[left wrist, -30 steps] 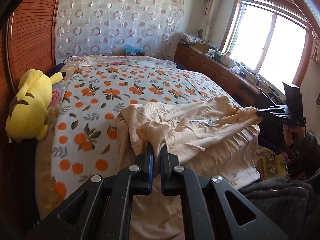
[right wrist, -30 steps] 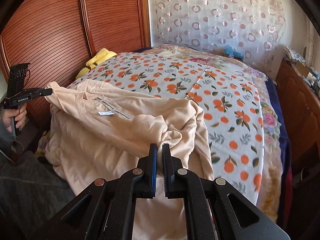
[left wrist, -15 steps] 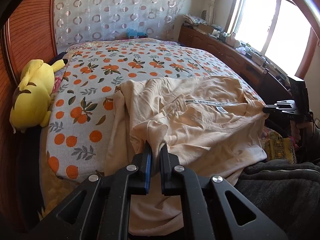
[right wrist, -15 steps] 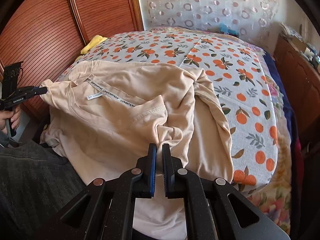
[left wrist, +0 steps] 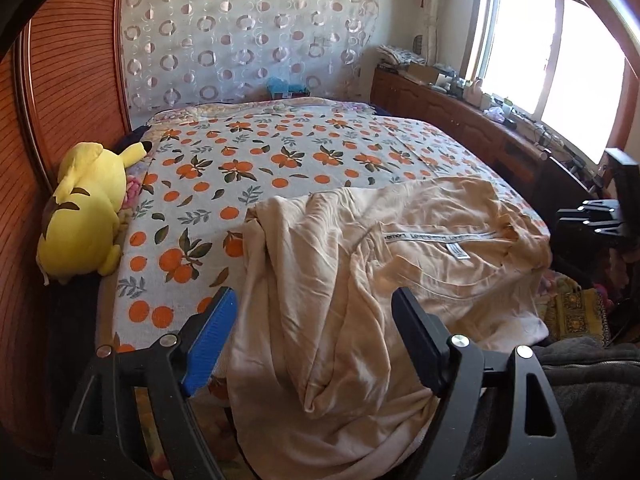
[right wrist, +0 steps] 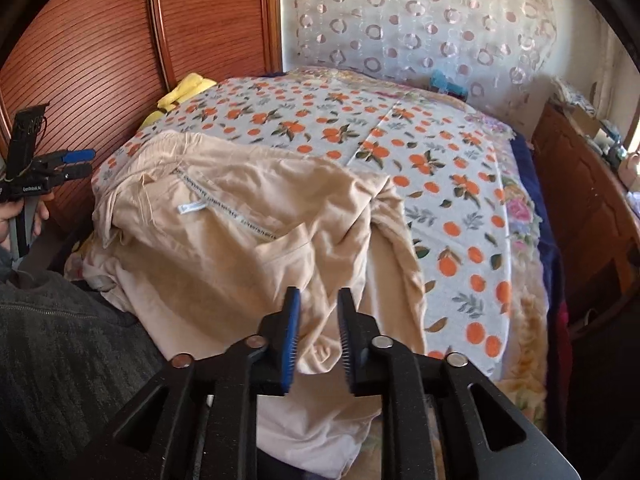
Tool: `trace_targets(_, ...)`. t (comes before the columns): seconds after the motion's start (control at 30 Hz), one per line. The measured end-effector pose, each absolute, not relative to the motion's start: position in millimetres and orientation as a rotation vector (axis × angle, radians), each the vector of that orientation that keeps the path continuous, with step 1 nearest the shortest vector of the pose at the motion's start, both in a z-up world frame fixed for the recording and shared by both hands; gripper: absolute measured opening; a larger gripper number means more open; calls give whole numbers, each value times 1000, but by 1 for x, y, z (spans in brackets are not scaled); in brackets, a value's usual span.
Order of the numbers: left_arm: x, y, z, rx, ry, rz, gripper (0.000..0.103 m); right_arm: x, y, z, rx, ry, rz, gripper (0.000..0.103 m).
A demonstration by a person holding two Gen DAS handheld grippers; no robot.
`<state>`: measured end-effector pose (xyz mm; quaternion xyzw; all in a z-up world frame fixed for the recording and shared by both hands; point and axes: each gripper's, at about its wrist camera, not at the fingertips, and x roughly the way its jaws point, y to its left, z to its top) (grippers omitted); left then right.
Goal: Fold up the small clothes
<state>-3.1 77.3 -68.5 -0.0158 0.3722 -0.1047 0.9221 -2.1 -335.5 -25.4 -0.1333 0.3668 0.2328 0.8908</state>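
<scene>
A beige T-shirt [left wrist: 360, 256] lies crumpled on the near end of the bed, collar and white label up, its lower part hanging over the bed's front edge. It also shows in the right wrist view [right wrist: 248, 232]. My left gripper [left wrist: 316, 304] is wide open over the shirt's left shoulder area, holding nothing. My right gripper [right wrist: 319, 300] is partly open just above the shirt's right shoulder fold, holding nothing. Each gripper shows in the other's view, the left gripper [right wrist: 76, 164] open at the left and the right gripper [left wrist: 588, 216] at the far right.
The bed has an orange-print cover [left wrist: 280, 160]. A yellow plush toy [left wrist: 84, 216] lies at the bed's left edge by the wooden headboard [right wrist: 100, 60]. A wooden cabinet [left wrist: 460, 116] with clutter runs under the window on the right. My dark-clothed lap [right wrist: 68, 340] is in front.
Both grippers have opened and let go of the shirt's shoulders. The shirt has dropped onto the bed and lies slack. Both grippers have pulled back a little.
</scene>
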Motion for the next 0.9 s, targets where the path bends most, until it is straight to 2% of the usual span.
trace_targets(0.07,5,76,-70,-33,762,-212,80,-3,-336,-20,-275,734,475,39)
trace_targets(0.13,15,75,-73,-39,770,-213,80,1,-335,-19,-275,715,462,45)
trace_targets(0.3,41,76,-77,-27,770,-208,80,28,-323,-26,-268,701,467,51)
trace_targets(0.47,72,86,-80,-37,771,-194,80,72,-311,-39,-246,687,468,62)
trace_targets(0.63,98,93,-82,-42,782,-192,80,110,-299,-54,-225,709,460,67)
trace_targets(0.9,119,94,-100,-60,839,-193,80,146,-294,-73,-189,768,414,68)
